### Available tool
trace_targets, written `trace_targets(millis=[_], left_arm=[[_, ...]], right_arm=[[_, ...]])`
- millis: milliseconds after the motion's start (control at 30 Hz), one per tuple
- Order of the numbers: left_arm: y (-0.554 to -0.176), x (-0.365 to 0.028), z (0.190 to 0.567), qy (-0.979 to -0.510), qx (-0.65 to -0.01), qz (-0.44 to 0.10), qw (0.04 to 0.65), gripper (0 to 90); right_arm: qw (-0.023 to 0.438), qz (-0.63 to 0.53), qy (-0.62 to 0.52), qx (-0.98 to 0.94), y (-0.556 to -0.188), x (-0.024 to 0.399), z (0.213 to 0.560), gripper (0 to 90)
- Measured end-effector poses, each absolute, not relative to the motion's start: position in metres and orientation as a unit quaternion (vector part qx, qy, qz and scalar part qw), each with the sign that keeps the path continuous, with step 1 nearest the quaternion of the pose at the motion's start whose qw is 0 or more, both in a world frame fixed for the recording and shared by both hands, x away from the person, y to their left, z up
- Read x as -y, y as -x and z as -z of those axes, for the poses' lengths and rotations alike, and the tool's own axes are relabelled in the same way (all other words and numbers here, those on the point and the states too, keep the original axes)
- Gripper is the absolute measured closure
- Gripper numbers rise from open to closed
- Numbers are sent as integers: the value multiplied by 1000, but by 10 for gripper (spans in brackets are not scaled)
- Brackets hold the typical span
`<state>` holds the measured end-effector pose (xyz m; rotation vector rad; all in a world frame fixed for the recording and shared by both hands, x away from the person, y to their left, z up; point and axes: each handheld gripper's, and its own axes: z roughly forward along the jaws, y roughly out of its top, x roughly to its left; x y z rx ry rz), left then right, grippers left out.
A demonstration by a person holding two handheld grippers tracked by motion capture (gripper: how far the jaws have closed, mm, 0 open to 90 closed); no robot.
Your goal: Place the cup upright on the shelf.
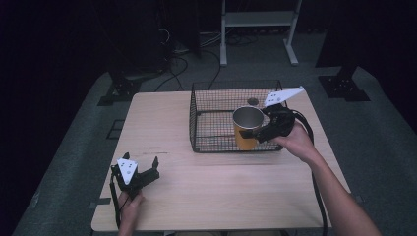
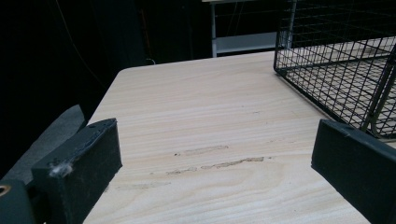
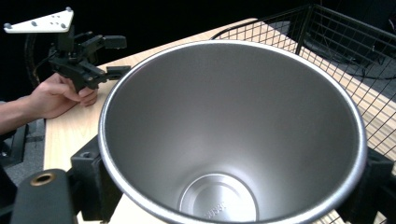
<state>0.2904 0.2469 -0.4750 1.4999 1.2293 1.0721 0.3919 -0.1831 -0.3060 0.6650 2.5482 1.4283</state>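
cup (image 1: 247, 127) upright, mouth up

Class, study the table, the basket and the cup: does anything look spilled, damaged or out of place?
Nothing is spilled or broken. The cup is upright and empty, clamped by the right gripper at the basket. Only faint scuff marks mar the table.

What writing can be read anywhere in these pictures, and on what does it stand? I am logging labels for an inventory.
Nothing can be read for certain.
Cup: embossed characters on the inner bottom, seen in the right gripper view, too small and blurred to read.
Grey plate on the left gripper: dots only, no text.
Wire basket and table: no writing visible.
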Motion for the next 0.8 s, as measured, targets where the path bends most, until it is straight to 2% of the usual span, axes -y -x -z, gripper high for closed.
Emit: trace_targets(millis=[800], left_arm=[[-290, -247, 475, -604, -498, -432, 447, 8]], right_arm=[[79, -454, -249, -852, -440, 162, 304, 134]])
